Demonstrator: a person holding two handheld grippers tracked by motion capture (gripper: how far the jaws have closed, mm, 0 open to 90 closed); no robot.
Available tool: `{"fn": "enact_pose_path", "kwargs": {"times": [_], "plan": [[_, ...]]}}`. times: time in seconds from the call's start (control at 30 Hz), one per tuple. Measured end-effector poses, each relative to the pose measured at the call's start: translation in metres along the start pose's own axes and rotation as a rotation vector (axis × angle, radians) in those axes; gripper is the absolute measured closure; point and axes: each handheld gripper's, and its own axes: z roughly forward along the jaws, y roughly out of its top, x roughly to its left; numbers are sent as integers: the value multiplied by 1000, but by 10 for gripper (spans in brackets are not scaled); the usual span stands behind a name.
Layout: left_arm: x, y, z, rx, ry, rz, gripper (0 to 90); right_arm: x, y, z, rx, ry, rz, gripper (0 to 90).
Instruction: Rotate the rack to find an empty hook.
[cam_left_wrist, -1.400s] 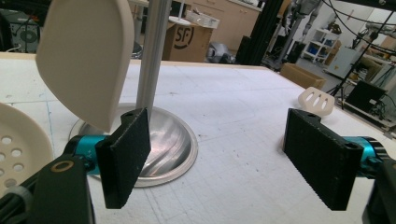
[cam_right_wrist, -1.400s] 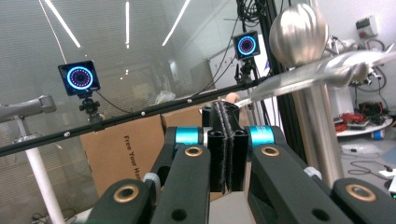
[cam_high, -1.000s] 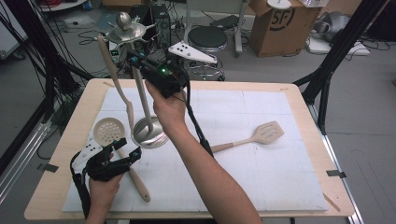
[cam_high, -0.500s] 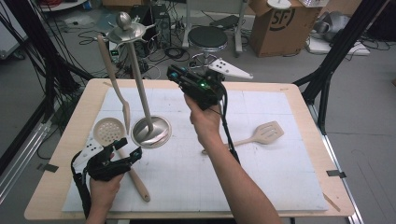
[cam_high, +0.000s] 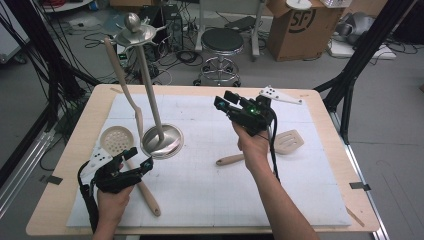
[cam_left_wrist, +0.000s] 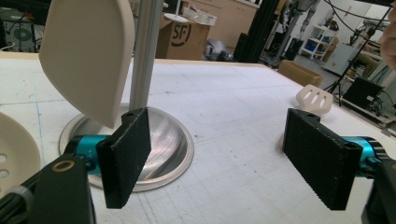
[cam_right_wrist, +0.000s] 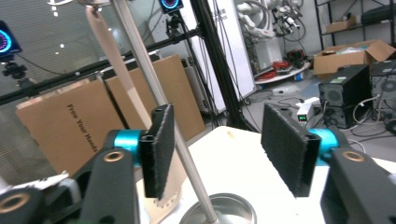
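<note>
Cream-coloured plastic and brushed metal make up what we see here: a utensil stand (cam_high: 150, 95) rises from its round metal base (cam_high: 161, 141) on the white mat (cam_high: 210, 185) that covers the wooden surface (cam_high: 65, 165). A long spoon (cam_high: 122, 82) hangs from the stand's top disc, its bowl down beside the pole just over the base; in the left gripper view we see that bowl (cam_left_wrist: 88, 56) hanging right in front of the pole.

Our right gripper (cam_high: 227, 102) is held above the mat, well to the right of the stand and pointing toward it. Its jaws have just been opening and stand wide apart with nothing between the pads; in the right gripper view we look along them at the pole (cam_right_wrist: 159, 102) and the spoon's handle beyond.

Our left gripper (cam_high: 134, 157) sits low at the near left of the mat, jaws spread and empty, just in front of the base. A skimmer (cam_high: 116, 140) lies flat to the left of the base, its handle running toward the near edge under that gripper.

A slotted turner (cam_high: 289, 141) lies on the mat just right of our right hand (cam_high: 255, 147), its handle passing beneath the hand.
</note>
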Motion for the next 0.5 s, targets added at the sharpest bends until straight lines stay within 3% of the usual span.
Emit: {"fn": "enact_pose_path", "kwargs": {"times": [0.07,0.17,0.5], "plan": [[0,0,1,-2,-1,-3,242,-2,-3,-6,4,-3,-17,398],[0,0,4,4,-2,-3,242,-10,-8,-12,30,-23,-3,322],[-1,0,8,9,-9,0,243,-43,-18,-46,73,-140,35,317]]}}
